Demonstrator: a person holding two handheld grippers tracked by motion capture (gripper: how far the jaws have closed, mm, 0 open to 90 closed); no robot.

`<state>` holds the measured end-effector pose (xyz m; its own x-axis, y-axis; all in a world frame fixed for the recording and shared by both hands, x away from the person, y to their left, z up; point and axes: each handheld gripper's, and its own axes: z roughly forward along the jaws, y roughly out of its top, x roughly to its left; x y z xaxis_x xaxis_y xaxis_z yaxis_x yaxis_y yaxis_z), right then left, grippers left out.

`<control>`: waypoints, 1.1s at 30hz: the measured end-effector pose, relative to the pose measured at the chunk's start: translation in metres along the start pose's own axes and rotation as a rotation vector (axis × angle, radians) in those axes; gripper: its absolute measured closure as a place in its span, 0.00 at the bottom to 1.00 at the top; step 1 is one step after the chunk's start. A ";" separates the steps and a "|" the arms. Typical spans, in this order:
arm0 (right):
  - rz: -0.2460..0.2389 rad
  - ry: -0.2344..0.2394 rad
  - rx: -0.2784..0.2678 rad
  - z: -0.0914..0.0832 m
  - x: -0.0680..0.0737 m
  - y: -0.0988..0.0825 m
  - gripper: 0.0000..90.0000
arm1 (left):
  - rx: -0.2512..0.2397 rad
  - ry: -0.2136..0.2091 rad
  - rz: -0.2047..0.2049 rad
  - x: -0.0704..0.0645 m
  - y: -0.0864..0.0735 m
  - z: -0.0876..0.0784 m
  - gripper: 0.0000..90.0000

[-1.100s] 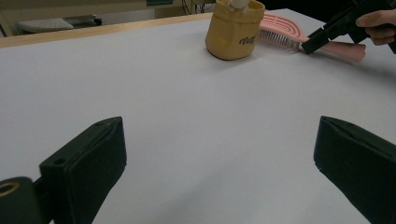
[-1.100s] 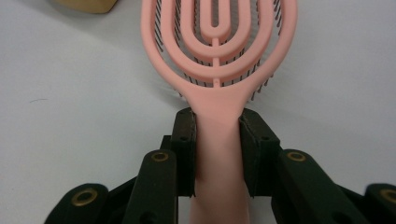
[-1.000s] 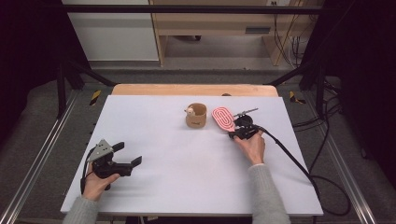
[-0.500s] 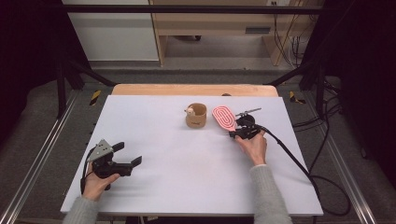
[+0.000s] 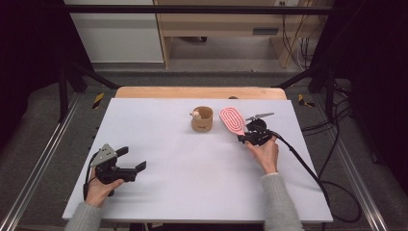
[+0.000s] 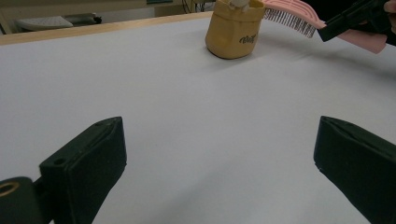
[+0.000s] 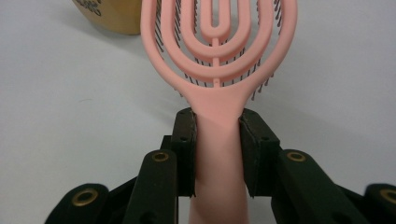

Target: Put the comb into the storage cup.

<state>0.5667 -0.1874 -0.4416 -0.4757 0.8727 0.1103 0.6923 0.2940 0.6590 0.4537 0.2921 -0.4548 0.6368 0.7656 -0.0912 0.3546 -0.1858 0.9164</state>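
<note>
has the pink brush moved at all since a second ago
No. The pink brush, clamped by its handle in the right gripper, sits just right of the tan cup, as in the earlier high views.

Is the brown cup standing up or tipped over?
Standing up. The cup sits flat on the table with its opening on top, and something small and pale pokes out of it. The pink brush is beside it.

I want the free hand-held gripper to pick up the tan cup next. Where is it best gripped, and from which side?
Probably across the tan cup's side wall, near mid-height, coming level from the open table at its left front. It stands upright with rounded sides, something pokes out of its top, and the pink hairbrush hangs close by its right side, so top and right look crowded.
</note>
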 end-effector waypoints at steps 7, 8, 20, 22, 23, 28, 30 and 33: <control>-0.017 0.016 -0.038 -0.015 0.003 -0.004 0.78 | 0.000 -0.001 -0.003 0.000 0.000 0.000 0.03; -0.021 0.021 -0.047 -0.017 0.003 -0.005 0.78 | 0.002 -0.002 -0.004 0.000 0.000 0.000 0.03; -0.049 0.056 -0.096 -0.035 0.011 -0.016 0.78 | 0.002 0.002 -0.008 -0.001 0.000 0.001 0.03; -0.053 0.062 -0.101 -0.036 0.012 -0.019 0.78 | 0.001 0.002 -0.006 -0.002 0.001 0.000 0.03; -0.055 0.066 -0.105 -0.037 0.012 -0.020 0.78 | 0.000 0.001 -0.005 -0.002 0.001 0.000 0.03; -0.068 0.086 -0.119 -0.040 0.016 -0.025 0.78 | -0.002 -0.002 -0.005 -0.004 0.002 0.000 0.03; -0.067 0.100 -0.125 -0.042 0.017 -0.026 0.78 | -0.005 -0.003 -0.006 -0.004 0.003 0.000 0.03; -0.076 0.124 -0.142 -0.043 0.020 -0.028 0.78 | -0.006 -0.003 -0.003 -0.006 0.004 0.000 0.03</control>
<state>0.5141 -0.1949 -0.4254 -0.5927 0.7930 0.1412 0.5725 0.2914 0.7664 0.4513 0.2870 -0.4508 0.6378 0.7643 -0.0947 0.3519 -0.1798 0.9186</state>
